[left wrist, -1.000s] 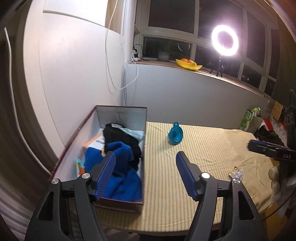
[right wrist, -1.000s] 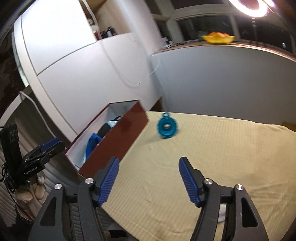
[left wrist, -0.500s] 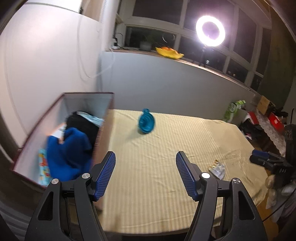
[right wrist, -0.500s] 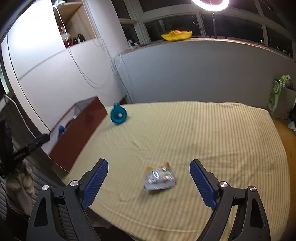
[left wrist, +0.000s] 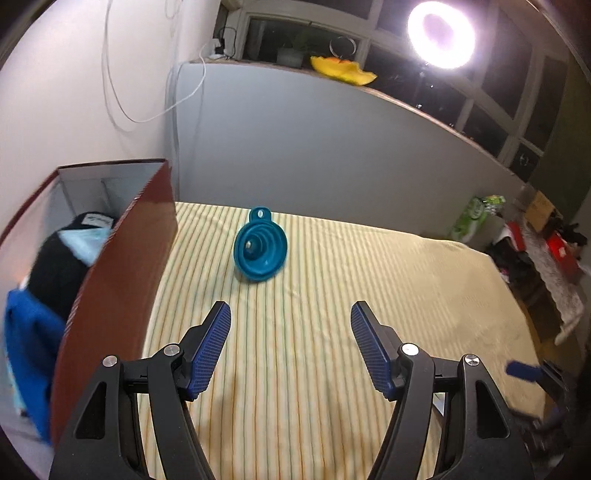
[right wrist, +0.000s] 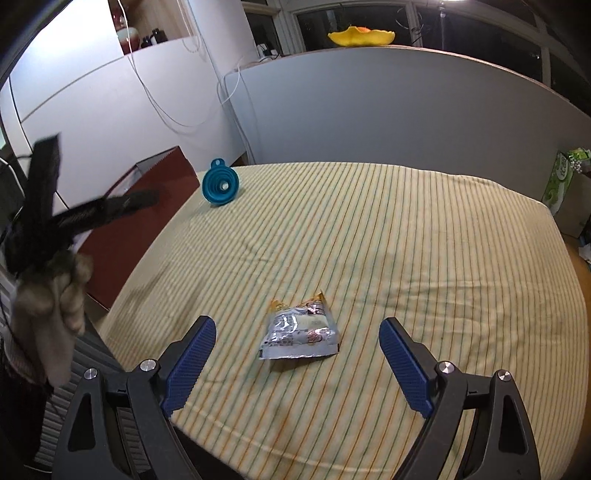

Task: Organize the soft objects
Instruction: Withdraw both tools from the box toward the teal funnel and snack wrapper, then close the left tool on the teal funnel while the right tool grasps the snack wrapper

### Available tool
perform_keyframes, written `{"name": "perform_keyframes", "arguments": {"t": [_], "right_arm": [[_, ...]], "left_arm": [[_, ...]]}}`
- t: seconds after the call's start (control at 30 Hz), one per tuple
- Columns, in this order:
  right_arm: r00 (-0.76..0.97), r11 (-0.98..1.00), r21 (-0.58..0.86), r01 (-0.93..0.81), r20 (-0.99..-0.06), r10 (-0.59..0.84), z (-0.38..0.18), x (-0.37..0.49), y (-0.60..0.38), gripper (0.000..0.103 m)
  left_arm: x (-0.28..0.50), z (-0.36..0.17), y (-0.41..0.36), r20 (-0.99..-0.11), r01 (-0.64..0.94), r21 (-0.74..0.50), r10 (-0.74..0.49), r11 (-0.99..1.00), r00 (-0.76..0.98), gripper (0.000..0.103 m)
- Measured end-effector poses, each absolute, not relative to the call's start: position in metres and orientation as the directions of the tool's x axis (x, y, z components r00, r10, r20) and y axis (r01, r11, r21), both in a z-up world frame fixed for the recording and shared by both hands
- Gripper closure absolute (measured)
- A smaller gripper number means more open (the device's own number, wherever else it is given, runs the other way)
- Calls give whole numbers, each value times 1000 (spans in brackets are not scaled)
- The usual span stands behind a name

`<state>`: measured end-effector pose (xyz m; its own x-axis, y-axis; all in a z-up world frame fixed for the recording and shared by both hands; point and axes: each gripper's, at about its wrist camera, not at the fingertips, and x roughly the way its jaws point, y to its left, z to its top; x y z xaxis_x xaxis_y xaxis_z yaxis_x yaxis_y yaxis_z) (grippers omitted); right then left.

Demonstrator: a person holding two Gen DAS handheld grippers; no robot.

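A table draped in a yellow striped cloth (right wrist: 388, 229) is filling a room with pale walls, dark windows and a glowing ring light (left wrist: 441, 35) behind it. At the far left a long maroon cardboard box (left wrist: 122, 266) is sitting along the table's edge, already holding a bright blue fleece garment (left wrist: 26, 350) and a black knitted one (left wrist: 55, 269). Just right of the box's far end, a teal collapsible silicone funnel (left wrist: 260, 251) is lying on its side, its wide mouth facing the cameras and its hanging tab pointing away toward the wall. The left gripper (left wrist: 290, 349) is hovering over bare cloth short of the funnel, its blue ribbed fingers standing apart with nothing between them. Further right, a small crinkled silver foil snack packet (right wrist: 301, 332) is lying flat near the table's front edge, its long axis running roughly left to right. The right gripper (right wrist: 297, 363) is hanging just short of it, its jaws having just been opening and now standing wide, nothing between them. The packet is probably light, thin and slippery, apt to crumple; pinching across its short sides at mid-length looks safest. The funnel is likely rubbery and squashable, best taken across its rim.
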<state>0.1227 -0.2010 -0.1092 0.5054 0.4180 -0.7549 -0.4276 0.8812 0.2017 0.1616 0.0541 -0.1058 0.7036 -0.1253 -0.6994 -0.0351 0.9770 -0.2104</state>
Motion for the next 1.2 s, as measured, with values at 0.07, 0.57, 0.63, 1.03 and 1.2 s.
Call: {"name": "perform_keyframes", "arguments": {"t": [0.07,0.57,0.63,1.03,1.2], "right_arm": [[499,880,203,-429,-759,418,-112,127,-201,15],[457,861,199,-468,-779,429,-130,144,-192,15],[464,862,166,-479,-786,409,-132,144,-186,15],[445,854,103,-510,-818,364,-143,150,-168,15],[431,850,76,-522,-836,340,-149,152,-158,16]], "left_arm": [[178,-116,55,-712,-60,-205,-107,977,694,41],[231,-151,68,-733,-151,-174,-25,973,680,54],[235,-152,70,-733,-157,-161,-11,974,680,54],[262,-165,73,-751,-163,-124,15,979,660,76],[268,-169,78,-759,-153,-151,-16,977,650,89]]}}
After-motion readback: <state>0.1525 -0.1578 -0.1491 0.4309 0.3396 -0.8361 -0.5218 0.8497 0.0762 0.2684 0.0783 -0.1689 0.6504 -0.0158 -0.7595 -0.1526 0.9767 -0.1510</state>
